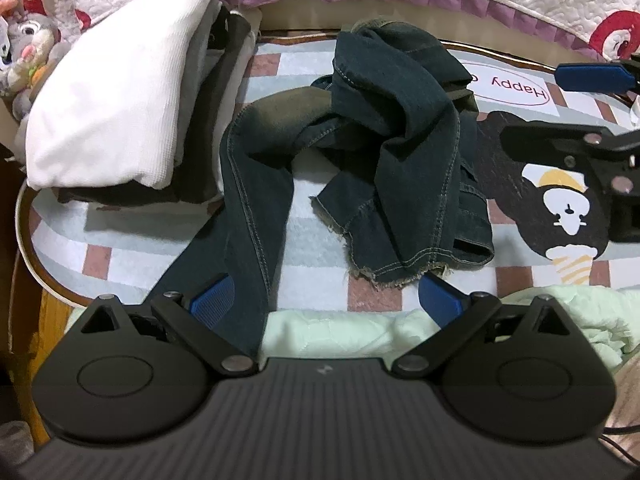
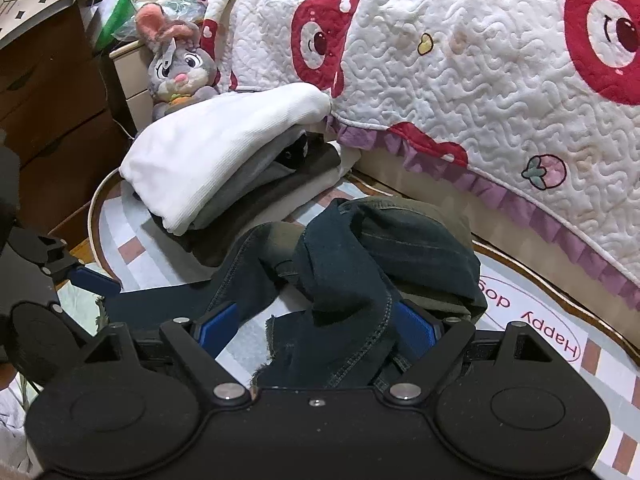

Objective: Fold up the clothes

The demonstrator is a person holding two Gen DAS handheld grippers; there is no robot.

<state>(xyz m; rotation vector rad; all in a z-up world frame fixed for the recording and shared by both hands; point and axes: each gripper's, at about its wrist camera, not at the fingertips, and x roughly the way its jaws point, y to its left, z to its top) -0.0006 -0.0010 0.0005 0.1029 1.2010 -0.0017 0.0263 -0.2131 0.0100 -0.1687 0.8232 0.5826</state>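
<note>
The dark jeans (image 1: 360,152) lie crumpled in a heap on the checked rug (image 1: 312,216), one leg stretched toward the near edge and the frayed hems bunched at the near right.

The left tongs (image 1: 324,300) stand wide open. The long leg runs just beside, perhaps against, the left blue pad and under the tool; whether it touches cannot be told. The right pad sits just near the frayed hem, apart from it, with nothing clamped.

The right tongs (image 2: 316,330) are also spread wide. A twisted fold of the jeans (image 2: 352,280) lies between the fingers, covering part of the right pad, but the pads are not pressed on it.

To the far left is a stack of folded clothes (image 1: 120,92), white on top. Beyond hangs a quilted bedspread (image 2: 480,80), with a plush rabbit (image 2: 180,68) at its left.
</note>
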